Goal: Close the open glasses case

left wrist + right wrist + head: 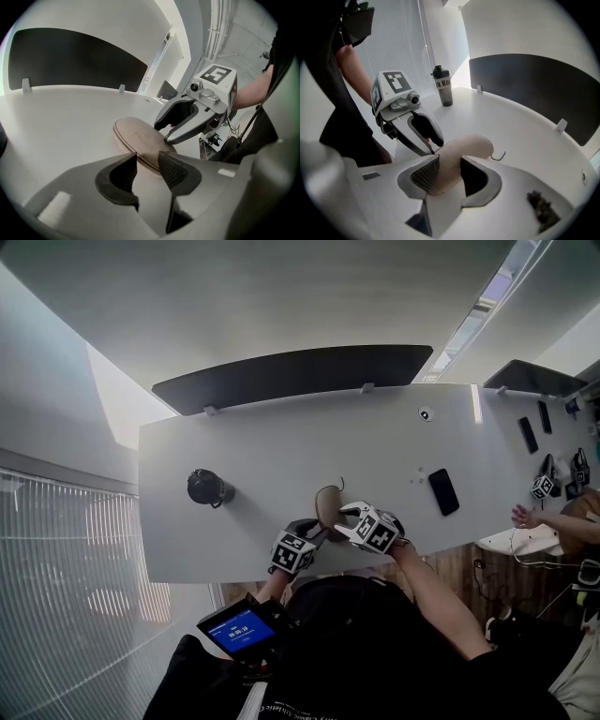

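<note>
A tan oval glasses case (pixel 328 505) lies flat near the front edge of the white table (pixel 234 446). In the left gripper view the case (pixel 136 138) shows only a thin seam between its two halves. My right gripper (pixel 450 171) is shut on the case (pixel 464 150), which fills the gap between its pads. My left gripper (pixel 147 171) is open, and the near end of the case sits at its fingertips, partly hidden by them. The two grippers face each other across the case, left gripper (pixel 314 535) and right gripper (pixel 349 515).
A black bottle (pixel 206 487) stands on the left of the table and a dark phone (pixel 442 491) lies to the right. A black partition (pixel 291 376) runs along the far edge. Another person's hand (pixel 525 517) rests at a table on the right. A small dark clump (pixel 541 208) lies near my right gripper.
</note>
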